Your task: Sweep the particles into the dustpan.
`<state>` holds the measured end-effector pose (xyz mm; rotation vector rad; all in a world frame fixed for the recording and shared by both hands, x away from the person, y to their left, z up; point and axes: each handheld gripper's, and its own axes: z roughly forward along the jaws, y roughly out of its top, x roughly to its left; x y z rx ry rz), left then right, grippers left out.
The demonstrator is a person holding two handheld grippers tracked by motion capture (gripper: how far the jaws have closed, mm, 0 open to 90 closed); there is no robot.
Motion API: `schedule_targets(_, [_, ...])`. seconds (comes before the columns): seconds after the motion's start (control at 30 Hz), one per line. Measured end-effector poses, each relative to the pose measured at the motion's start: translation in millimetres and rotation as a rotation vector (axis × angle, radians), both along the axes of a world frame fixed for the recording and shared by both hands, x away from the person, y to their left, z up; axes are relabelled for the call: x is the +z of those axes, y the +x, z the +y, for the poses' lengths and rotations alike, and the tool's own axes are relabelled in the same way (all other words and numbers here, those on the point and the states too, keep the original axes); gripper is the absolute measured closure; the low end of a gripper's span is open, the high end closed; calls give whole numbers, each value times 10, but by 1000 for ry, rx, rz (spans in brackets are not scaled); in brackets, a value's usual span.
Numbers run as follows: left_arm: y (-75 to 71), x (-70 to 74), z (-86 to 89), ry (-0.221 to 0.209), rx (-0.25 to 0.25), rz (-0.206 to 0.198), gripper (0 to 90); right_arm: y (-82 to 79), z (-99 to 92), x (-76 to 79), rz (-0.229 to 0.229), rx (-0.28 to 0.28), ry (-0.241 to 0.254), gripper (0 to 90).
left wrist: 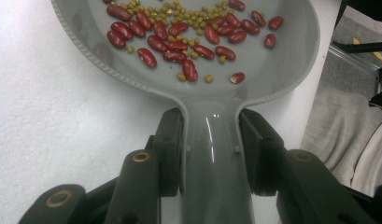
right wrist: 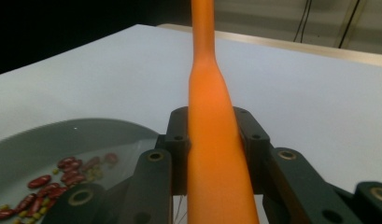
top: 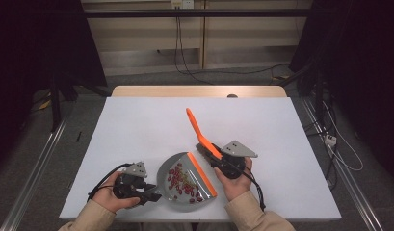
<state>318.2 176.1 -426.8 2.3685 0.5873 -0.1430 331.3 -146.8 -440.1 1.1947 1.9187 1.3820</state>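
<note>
A grey dustpan [top: 166,190] lies near the table's front edge, and an orange strip [top: 203,174] runs along its straight open side. Red kidney beans and small green beans [top: 183,182] are heaped inside it. My left gripper [top: 151,195] is shut on the dustpan's handle [left wrist: 210,158], its pads [left wrist: 172,135] pressing both sides. To the pan's right, my right gripper [top: 207,147] is shut on a long orange handle [top: 196,126] that slants up and away toward the table's middle. The right gripper view has the handle [right wrist: 210,88] between the jaws and the dustpan [right wrist: 39,137] with beans [right wrist: 62,175] at lower left.
The white table top [top: 137,120] stretches bare behind and to both sides of the pan, with a wooden strip [top: 199,91] at its far edge. Cables [top: 185,67] trail over the floor behind. A light sleeve [left wrist: 338,126] lies to the right of the pan's handle.
</note>
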Motion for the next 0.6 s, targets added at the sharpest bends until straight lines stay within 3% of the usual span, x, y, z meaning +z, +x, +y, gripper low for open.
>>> schedule_targets(0.1, [-3, 2, -3, 10, 12, -13, 626, 19, -50, -16, 0, -10, -11, 714])
schedule_targets(0.27, [2, -5, -10, -5, 13, -1, 626, 27, -138, 5, -24, -36, -44, 713])
schedule_targets(0.3, [3, 0, -13, 11, 15, -13, 626, 30, -155, -2, -20, -39, -55, 713])
schedule_targets(0.4, [15, -3, -32, 0, 11, -3, 627, 18, -167, -57, -18, -46, -113, 713])
schedule_targets(0.6, [47, 1, -80, 9, 11, -7, 627, -95, 28, -121, -43, -8, -157, 708])
